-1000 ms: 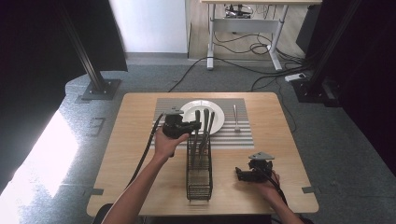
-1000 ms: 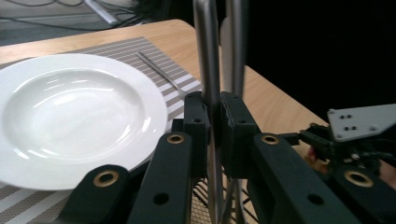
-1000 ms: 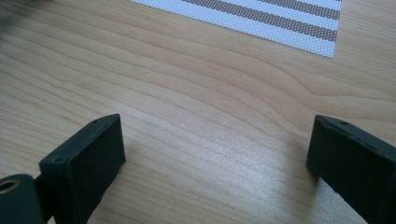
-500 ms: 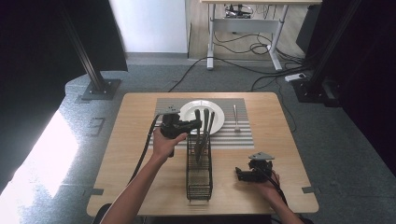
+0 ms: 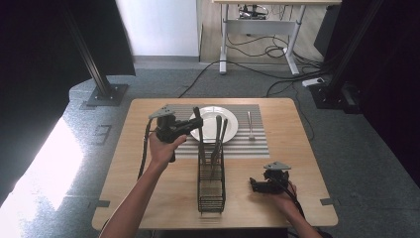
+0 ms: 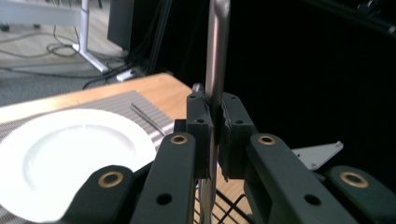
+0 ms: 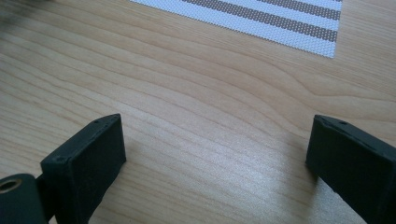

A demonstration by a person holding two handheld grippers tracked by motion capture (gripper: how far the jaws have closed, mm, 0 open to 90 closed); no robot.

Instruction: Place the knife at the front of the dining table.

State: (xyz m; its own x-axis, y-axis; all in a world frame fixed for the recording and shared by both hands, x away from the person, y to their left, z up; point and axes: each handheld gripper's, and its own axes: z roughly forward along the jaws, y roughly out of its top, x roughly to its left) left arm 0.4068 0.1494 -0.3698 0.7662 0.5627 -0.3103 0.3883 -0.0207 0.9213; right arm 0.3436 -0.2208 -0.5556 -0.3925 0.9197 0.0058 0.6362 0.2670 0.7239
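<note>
My left gripper is shut on the upright metal handle of a utensil, whose lower end reaches down into the far end of the black wire cutlery rack. In the left gripper view the jaws of the gripper clamp the grey handle from both sides. Two more utensils stand in the rack. My right gripper rests on the table right of the rack. Its jaws stand wide open over bare wood.
A white plate lies on a striped placemat behind the rack, with a loose utensil to its right. The plate and that utensil lie beyond my left jaws. The mat's corner lies ahead of my right gripper.
My left hand has shifted left and a little farther away with the utensil still clamped. The right gripper has stayed where it was.
</note>
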